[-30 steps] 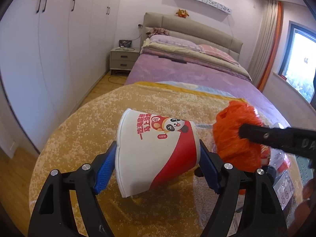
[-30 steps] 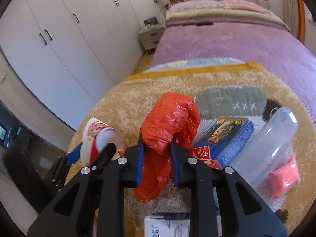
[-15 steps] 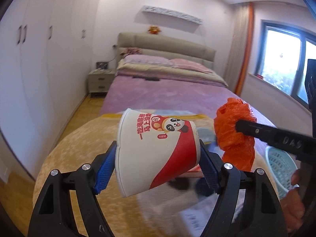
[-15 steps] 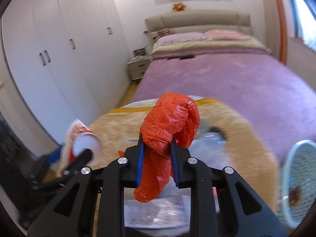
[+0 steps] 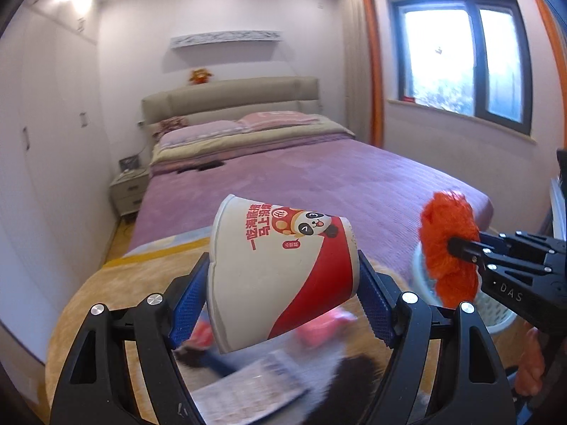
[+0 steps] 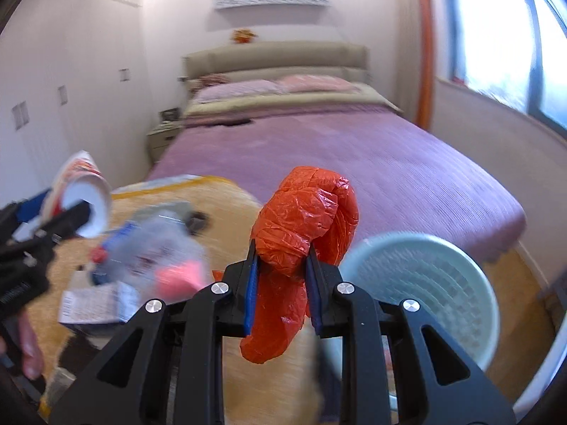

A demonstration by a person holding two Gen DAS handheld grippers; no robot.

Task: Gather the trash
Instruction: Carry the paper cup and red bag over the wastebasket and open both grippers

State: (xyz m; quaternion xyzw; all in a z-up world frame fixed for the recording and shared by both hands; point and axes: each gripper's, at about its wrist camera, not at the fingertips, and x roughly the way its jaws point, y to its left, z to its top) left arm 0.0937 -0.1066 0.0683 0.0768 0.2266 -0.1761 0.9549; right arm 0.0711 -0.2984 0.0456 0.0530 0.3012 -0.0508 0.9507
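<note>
My left gripper (image 5: 281, 292) is shut on a white and red paper cup (image 5: 280, 272) with a panda print, held on its side, mouth to the left. The same cup (image 6: 83, 200) shows at the left of the right wrist view. My right gripper (image 6: 281, 276) is shut on a crumpled orange plastic bag (image 6: 301, 241), which hangs below the blue pads. That bag (image 5: 447, 248) appears at the right of the left wrist view, above a pale green mesh basket (image 5: 496, 310). In the right wrist view the basket (image 6: 428, 290) stands on the floor just right of the bag.
More trash lies blurred on the yellow rug (image 6: 226, 198): a clear plastic bottle (image 6: 156, 248), a pink packet (image 6: 177, 278) and a printed carton (image 6: 95, 302). A bed with a purple cover (image 6: 354, 163) fills the background. A window (image 5: 464, 56) is at right, wardrobes at left.
Both grippers have swung to the right, away from the rug and towards the basket, which has come into view. The cup and the orange bag stay gripped as before.
</note>
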